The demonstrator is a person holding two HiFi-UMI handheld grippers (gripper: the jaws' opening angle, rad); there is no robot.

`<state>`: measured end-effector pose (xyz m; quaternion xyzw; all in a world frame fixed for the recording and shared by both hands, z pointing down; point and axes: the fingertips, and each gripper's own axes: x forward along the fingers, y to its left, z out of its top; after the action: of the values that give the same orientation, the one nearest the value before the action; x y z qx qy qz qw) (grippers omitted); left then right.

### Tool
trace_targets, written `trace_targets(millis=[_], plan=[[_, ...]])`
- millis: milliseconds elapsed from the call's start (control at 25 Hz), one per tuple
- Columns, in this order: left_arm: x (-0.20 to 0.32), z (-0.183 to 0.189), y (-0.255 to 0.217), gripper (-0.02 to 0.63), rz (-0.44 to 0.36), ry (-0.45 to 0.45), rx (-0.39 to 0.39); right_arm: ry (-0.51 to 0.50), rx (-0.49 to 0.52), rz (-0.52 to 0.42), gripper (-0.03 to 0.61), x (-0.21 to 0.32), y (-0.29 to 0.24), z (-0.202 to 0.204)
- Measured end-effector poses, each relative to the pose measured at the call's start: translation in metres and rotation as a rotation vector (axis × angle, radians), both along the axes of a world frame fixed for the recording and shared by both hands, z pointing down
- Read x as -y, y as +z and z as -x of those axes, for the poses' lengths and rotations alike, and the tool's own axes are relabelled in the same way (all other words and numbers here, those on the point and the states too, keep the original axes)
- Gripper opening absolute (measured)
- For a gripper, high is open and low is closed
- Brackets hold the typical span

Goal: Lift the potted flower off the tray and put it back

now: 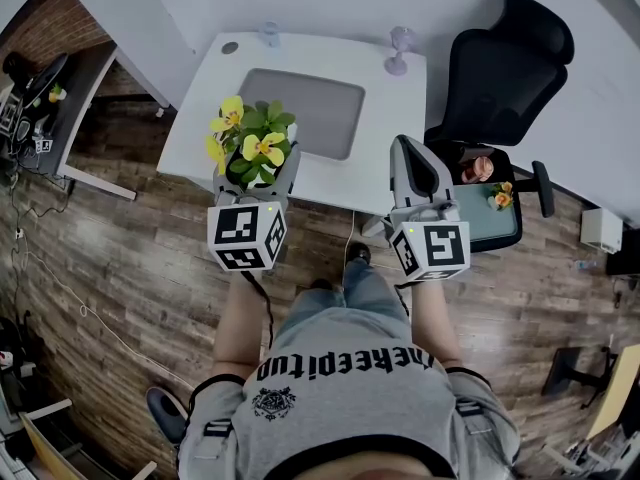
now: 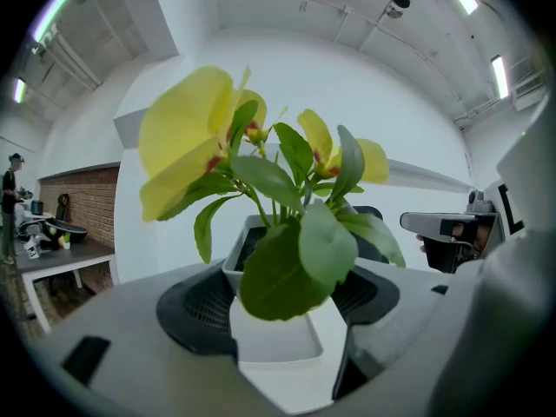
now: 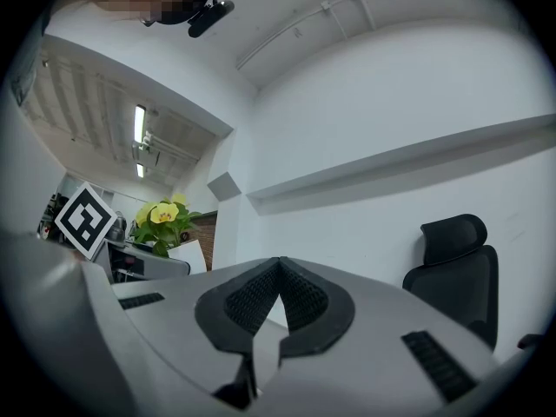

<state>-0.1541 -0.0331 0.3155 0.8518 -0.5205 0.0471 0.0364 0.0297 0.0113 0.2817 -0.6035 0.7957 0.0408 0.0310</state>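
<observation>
Item: potted flower (image 1: 252,143), lifted, in my left claw (image 1: 255,183).
I am gripping its white pot between the left jaws, left of frame centre, at the lower-left corner of the grey tray (image 1: 320,118) on the bench (image 1: 195,128). I am holding my right claw (image 1: 415,173) pinched together, empty, right of centre.

Left claw (image 1: 256,176): is held out ahead of the body, jaws pressed against both sides of a white pot (image 2: 276,341).
Right claw (image 1: 408,150): is held alongside, well apart from the left, jaws brought together at the tips, nothing between them.
Left forearm (image 1: 240,318), right forearm (image 1: 432,318): are extended forward, bare.
</observation>
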Motion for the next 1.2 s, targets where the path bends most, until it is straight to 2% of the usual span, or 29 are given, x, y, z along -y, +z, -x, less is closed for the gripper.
trace_targets(millis=[280,520,840,1200], plan=[[0.036,-0.015,0.004,0.336,0.012,-0.004,-0.008,-0.028,-0.005,0.019,0.002,0.035,0.003,-0.009],[0.065,-0.026,0.017,0.336,0.030,-0.028,0.020,-0.055,-0.011,0.033,0.002,0.064,0.009,-0.015],[0.110,-0.041,0.043,0.336,0.088,-0.043,0.013,-0.095,-0.016,0.064,0.002,0.110,0.019,-0.025],[0.150,-0.065,0.084,0.336,0.170,-0.054,0.041,-0.128,-0.015,0.115,0.002,0.148,0.042,-0.039]])
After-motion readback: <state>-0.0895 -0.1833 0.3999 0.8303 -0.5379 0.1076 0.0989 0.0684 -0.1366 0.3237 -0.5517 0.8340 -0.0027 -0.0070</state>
